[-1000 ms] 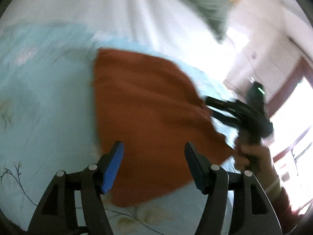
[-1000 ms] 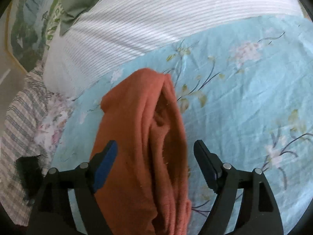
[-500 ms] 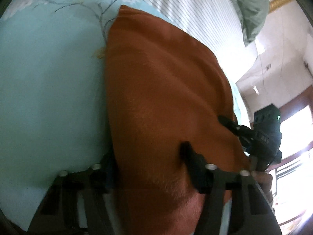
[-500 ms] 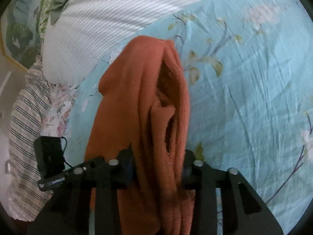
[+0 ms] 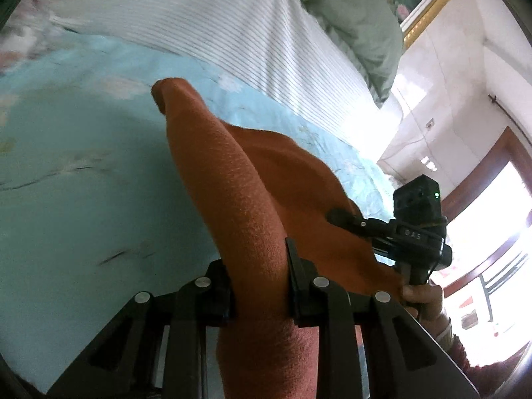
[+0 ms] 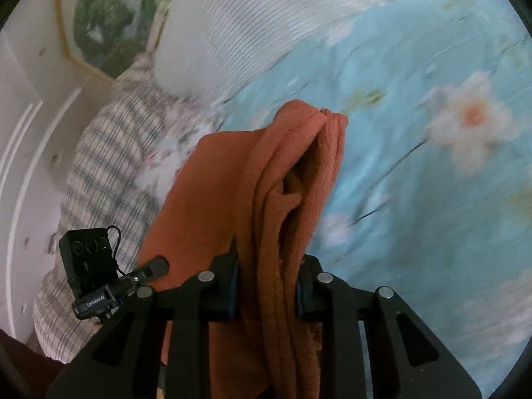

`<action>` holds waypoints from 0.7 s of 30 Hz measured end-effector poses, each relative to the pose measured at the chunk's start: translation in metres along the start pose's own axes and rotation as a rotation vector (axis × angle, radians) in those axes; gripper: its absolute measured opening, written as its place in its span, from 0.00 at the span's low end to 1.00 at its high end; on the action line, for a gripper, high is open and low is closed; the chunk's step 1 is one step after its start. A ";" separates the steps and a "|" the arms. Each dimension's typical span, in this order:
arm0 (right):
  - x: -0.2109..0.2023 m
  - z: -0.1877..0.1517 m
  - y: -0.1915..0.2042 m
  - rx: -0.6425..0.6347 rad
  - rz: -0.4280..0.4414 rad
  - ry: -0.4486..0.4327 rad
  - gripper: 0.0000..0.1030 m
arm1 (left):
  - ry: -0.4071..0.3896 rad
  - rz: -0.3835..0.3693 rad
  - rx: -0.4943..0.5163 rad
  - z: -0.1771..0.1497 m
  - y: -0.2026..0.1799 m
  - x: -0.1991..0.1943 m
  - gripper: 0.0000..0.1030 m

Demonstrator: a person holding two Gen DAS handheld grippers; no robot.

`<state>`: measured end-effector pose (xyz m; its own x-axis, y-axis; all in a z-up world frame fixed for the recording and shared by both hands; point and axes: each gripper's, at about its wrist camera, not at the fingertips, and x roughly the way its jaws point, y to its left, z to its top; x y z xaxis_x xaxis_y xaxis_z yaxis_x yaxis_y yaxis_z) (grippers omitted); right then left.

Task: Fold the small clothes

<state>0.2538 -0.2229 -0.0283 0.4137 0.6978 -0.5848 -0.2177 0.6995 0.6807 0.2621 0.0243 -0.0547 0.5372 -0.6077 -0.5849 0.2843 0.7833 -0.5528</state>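
A: Cloth is what is changing most. A second ago the rust-orange garment (image 5: 252, 206) was lying between wide jaws on both sides; now the left gripper (image 5: 259, 279) is closing narrow on a gathered ridge of it, pads already pressing the fabric.

B: The right gripper (image 6: 266, 279) is doing likewise, I am judging. Its jaws are closing on the bunched folds, with the garment pinched between them, and the bedding behind is blurring where earlier it was sharp.

A: So both ends are being gripped and the piece is coming up off the blue floral sheet (image 5: 66, 183). That is looking like the lift before a fold.

B: Where is it sitting now?

A: It is hanging between the two grippers, its far tip (image 5: 163, 89) reaching toward the striped white bedding (image 5: 232, 33). Whether that tip is touching the sheet, I cannot tell.

B: And room?

A: Open sheet is lying to the left in the left wrist view and to the right (image 6: 432, 183) in the right wrist view. The striped bedding and the green pillow (image 5: 359, 26) are bounding the far side; a plaid cloth (image 6: 106, 153) is crowding the left of the right wrist view.

B: Then laying it down on the open blue area is seeming safest.
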 end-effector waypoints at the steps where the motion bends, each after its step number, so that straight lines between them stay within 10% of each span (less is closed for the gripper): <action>1: 0.011 -0.006 0.005 -0.001 0.013 0.017 0.26 | -0.005 0.015 0.002 -0.005 0.005 -0.012 0.23; 10: 0.047 -0.040 -0.001 0.039 -0.073 0.094 0.37 | 0.053 0.146 -0.136 -0.063 0.075 -0.041 0.26; 21: 0.002 -0.003 0.041 -0.044 -0.125 -0.026 0.46 | -0.002 0.194 -0.127 -0.058 0.062 -0.055 0.36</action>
<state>0.2428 -0.1925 -0.0030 0.4630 0.6005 -0.6519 -0.2012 0.7875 0.5825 0.2036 0.0988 -0.0914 0.5734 -0.4470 -0.6866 0.0737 0.8628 -0.5002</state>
